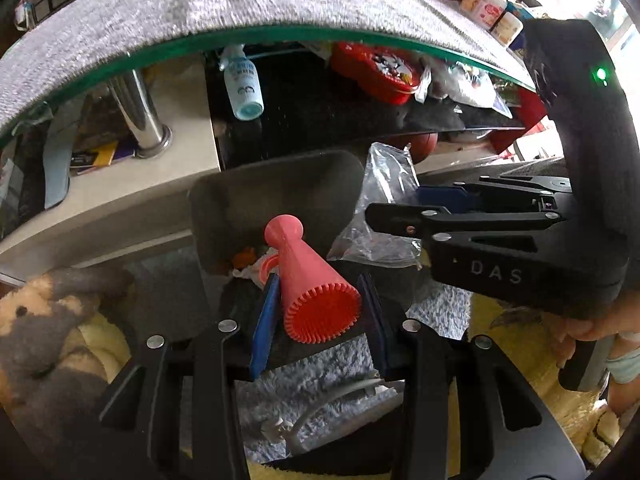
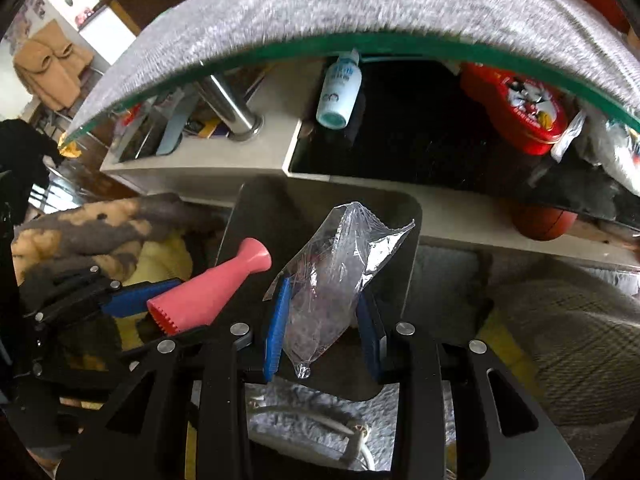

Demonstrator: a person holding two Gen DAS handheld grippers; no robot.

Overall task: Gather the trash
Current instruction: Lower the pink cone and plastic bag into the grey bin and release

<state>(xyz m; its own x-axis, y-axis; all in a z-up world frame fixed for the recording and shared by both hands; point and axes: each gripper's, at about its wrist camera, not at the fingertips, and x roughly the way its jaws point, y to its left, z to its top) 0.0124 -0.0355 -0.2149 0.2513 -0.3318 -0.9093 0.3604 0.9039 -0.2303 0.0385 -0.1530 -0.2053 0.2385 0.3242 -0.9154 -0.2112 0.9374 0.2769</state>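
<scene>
My left gripper (image 1: 318, 304) is shut on a pink cone-shaped plastic piece (image 1: 308, 280) with a ribbed wide end, held over a dark grey bin (image 1: 240, 200) that holds some scraps. My right gripper (image 2: 324, 320) is shut on a crumpled clear plastic bag (image 2: 336, 272), also over the bin (image 2: 272, 208). In the left wrist view the right gripper (image 1: 400, 208) comes in from the right with the bag (image 1: 380, 216). In the right wrist view the left gripper (image 2: 132, 304) holds the pink piece (image 2: 216, 284) at the left.
A glass table edge with a grey cloth (image 1: 200, 4) arches overhead. On the shelf under it lie a white and blue bottle (image 1: 242, 84) and a red tin (image 1: 380, 72). A plush toy (image 1: 52, 320) sits at the left. A white cable (image 1: 340, 408) lies on the fluffy rug.
</scene>
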